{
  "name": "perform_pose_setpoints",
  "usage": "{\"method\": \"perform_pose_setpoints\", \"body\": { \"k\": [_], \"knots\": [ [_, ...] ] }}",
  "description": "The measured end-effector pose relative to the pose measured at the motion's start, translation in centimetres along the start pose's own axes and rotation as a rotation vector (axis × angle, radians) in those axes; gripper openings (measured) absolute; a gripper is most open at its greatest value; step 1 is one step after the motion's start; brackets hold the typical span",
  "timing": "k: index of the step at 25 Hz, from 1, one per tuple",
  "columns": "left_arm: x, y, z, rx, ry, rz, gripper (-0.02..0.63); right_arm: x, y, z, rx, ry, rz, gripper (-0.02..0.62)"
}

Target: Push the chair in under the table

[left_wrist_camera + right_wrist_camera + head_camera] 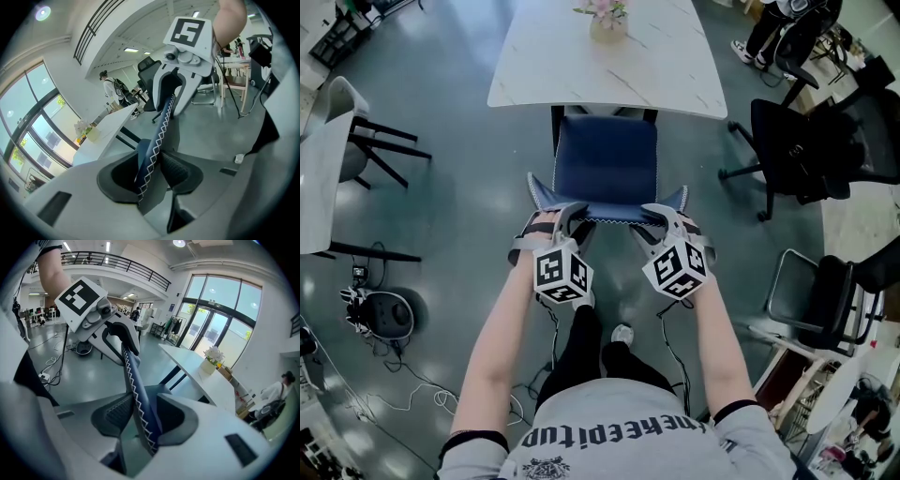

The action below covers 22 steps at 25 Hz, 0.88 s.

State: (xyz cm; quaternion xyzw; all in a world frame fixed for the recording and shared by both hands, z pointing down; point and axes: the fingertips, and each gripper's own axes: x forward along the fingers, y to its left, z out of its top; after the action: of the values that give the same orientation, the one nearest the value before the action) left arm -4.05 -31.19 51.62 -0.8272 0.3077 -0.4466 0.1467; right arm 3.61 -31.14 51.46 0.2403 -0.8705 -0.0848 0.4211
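Note:
A chair with a blue seat (607,159) stands in front of the white marble table (656,66), the seat's far edge at the table's rim. Its blue backrest (609,214), edged with white zigzag stitching, faces me. My left gripper (565,214) straddles the backrest's top edge near the left corner, and in the left gripper view (152,171) its pads press on the backrest (161,126). My right gripper (656,216) straddles the right corner. In the right gripper view (140,418) the backrest (133,380) lies loosely between wide jaws.
A vase of flowers (608,19) stands on the table. Black office chairs (792,150) and a folding chair (825,300) crowd the right. Another table with a chair (323,159) is at the left, above cables and a round device (389,314). My foot (622,333) is behind the chair.

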Motion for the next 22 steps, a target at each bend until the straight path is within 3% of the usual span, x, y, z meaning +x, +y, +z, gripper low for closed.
{"method": "perform_pose_setpoints", "body": {
  "k": [10,14,17,22],
  "knots": [
    [-1.5,-0.5,0.6,0.013,-0.027,0.057,0.152,-2.2,0.6,0.7,0.05,-0.028,-0.093,0.128],
    [-3.3,0.0,1.7,-0.02,-0.081,0.108,0.037,-3.5,0.8,1.4,0.095,-0.062,-0.12,0.067],
    [-4.3,-0.6,2.3,-0.032,-0.099,0.116,0.023,-4.2,1.7,1.7,0.128,-0.072,-0.114,0.015],
    [-6.0,-1.3,3.3,-0.102,-0.138,0.113,0.015,-5.9,2.8,3.4,0.197,-0.142,-0.094,0.011]
  ]
}}
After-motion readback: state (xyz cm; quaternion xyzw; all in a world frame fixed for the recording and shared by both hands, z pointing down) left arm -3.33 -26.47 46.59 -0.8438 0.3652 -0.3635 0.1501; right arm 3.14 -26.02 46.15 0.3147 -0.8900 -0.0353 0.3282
